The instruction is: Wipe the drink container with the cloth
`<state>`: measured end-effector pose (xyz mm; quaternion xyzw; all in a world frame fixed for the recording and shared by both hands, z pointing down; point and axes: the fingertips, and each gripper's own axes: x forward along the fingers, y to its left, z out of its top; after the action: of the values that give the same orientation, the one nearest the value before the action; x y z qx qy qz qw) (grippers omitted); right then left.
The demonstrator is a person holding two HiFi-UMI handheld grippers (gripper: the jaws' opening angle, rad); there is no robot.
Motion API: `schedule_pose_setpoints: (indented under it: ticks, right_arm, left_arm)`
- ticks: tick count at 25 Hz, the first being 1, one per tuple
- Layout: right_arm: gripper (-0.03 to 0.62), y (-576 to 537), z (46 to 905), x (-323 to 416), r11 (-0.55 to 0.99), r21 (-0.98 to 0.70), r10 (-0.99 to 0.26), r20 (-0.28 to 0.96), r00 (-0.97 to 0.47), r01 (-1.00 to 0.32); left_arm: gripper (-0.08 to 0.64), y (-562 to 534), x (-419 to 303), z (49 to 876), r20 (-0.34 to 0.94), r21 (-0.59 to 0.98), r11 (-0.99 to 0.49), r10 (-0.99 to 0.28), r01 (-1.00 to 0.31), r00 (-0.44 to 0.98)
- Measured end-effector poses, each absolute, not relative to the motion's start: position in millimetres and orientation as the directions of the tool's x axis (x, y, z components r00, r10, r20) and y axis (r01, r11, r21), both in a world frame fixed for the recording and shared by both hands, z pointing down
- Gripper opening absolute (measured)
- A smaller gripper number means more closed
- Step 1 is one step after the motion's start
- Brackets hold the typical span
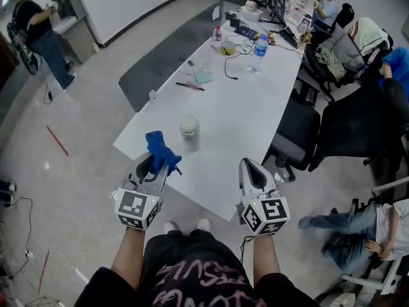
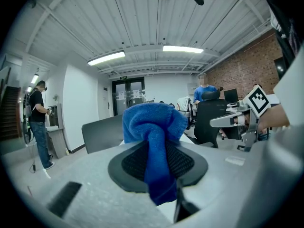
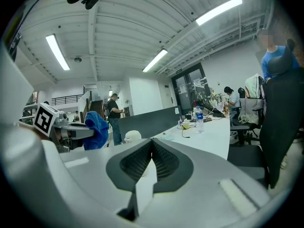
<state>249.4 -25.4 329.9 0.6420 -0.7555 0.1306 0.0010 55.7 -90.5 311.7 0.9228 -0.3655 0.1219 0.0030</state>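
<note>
A blue cloth (image 1: 161, 149) is bunched between the jaws of my left gripper (image 1: 155, 169), which is shut on it at the near edge of the white table (image 1: 246, 107); in the left gripper view the blue cloth (image 2: 156, 144) fills the gap between the pads. The drink container (image 1: 189, 132), a pale cylinder with a white lid, stands on the table just beyond and right of the cloth; its lid (image 3: 132, 135) shows over the right jaws. My right gripper (image 1: 252, 174) is shut with nothing in it, over the table's near right edge.
Farther up the table lie a water bottle (image 1: 259, 45), cables, a pen and a green pad (image 1: 203, 77). Black office chairs (image 1: 298, 130) line the right side, with seated people. A person (image 1: 39, 27) stands far left by a counter.
</note>
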Motion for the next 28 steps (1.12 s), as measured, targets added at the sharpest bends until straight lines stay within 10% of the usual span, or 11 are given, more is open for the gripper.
schedule_pose_setpoints:
  ticks: [28]
  right_arm:
    - [0.023,-55.6,328.8,225.7,0.143,-0.176,-0.966,0.19,-0.176,-0.974]
  left_arm:
    - [0.092,-103.9,43.1,340.5,0.267,-0.037,-0.761,-0.633,-0.648,0.727]
